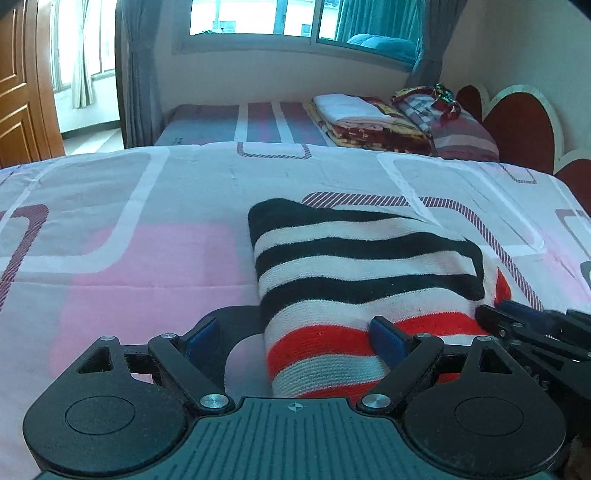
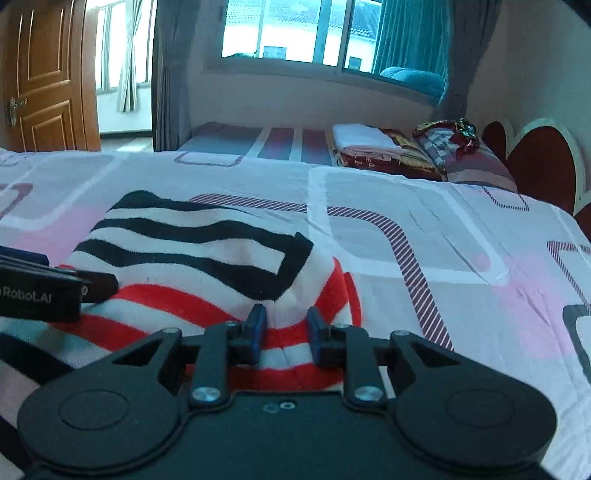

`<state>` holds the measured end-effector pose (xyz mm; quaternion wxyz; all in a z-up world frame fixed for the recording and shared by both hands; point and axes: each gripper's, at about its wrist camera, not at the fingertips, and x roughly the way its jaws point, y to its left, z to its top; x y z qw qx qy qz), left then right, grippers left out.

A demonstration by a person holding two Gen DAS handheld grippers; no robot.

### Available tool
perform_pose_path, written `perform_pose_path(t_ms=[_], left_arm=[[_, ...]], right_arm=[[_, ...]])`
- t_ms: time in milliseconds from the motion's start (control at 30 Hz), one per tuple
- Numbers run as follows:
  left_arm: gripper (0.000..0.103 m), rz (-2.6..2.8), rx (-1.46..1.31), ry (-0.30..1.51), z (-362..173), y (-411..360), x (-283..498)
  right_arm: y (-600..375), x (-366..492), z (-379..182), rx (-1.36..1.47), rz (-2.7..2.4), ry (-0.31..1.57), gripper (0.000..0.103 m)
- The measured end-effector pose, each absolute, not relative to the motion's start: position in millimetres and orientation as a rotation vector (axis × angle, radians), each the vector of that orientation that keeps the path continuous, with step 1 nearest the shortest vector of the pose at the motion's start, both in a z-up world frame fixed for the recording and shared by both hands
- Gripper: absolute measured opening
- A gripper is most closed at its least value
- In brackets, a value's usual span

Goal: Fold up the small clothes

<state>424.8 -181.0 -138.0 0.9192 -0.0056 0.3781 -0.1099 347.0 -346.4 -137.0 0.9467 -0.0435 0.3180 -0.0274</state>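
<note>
A small knit garment point(image 1: 362, 273) with black, white and red stripes lies folded on the bed; it also shows in the right wrist view point(image 2: 199, 266). My left gripper point(image 1: 295, 339) is open wide, its jaws astride the garment's near left edge, the right pad on the red stripes. My right gripper point(image 2: 282, 332) is open with a narrower gap, over the garment's near right corner with cloth between the pads. The right gripper shows at the right in the left wrist view point(image 1: 532, 325), and the left one at the left in the right wrist view point(image 2: 55, 288).
The bed point(image 1: 147, 240) has a pink, grey and white patterned sheet. A stack of folded cloths point(image 1: 365, 118) and a pillow point(image 1: 461, 129) lie at the far end by the red headboard point(image 1: 524, 125). A window point(image 1: 258, 18) and a wooden door point(image 1: 22, 74) stand beyond.
</note>
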Motion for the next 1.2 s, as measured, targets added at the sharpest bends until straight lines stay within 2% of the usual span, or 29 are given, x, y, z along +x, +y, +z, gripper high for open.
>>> perform_pose_path(t_ms=[133, 267, 367, 467, 633, 1033, 1200], left_arm=[[0.088, -0.203, -0.021, 0.77, -129, -176, 422], [0.088, -0.182, -0.013, 0.744, -118, -179, 433], [0.088, -0.164, -0.002, 0.763, -122, -184, 447], [0.088, -0.147, 0.009, 0.793, -133, -189, 455], [0.091, -0.134, 0.026, 0.803, -140, -191, 453], [0.091, -0.172, 0.013, 0.758, -117, -181, 392], [0.091, -0.172, 0.003, 0.755, -123, -179, 371]], right_arm=[[-354, 337, -136, -0.02, -0.058, 0.632, 0.023], [-358, 344, -109, 0.072, -0.023, 0.601, 0.027], [-352, 358, -100, 0.028, -0.006, 0.599, 0.028], [-351, 371, -106, -0.003, -0.004, 0.624, 0.033], [-362, 379, -126, 0.014, -0.04, 0.663, 0.034], [-348, 321, -94, 0.018, 0.053, 0.584, 0.034], [-335, 293, -104, -0.072, 0.078, 0.608, 0.034]])
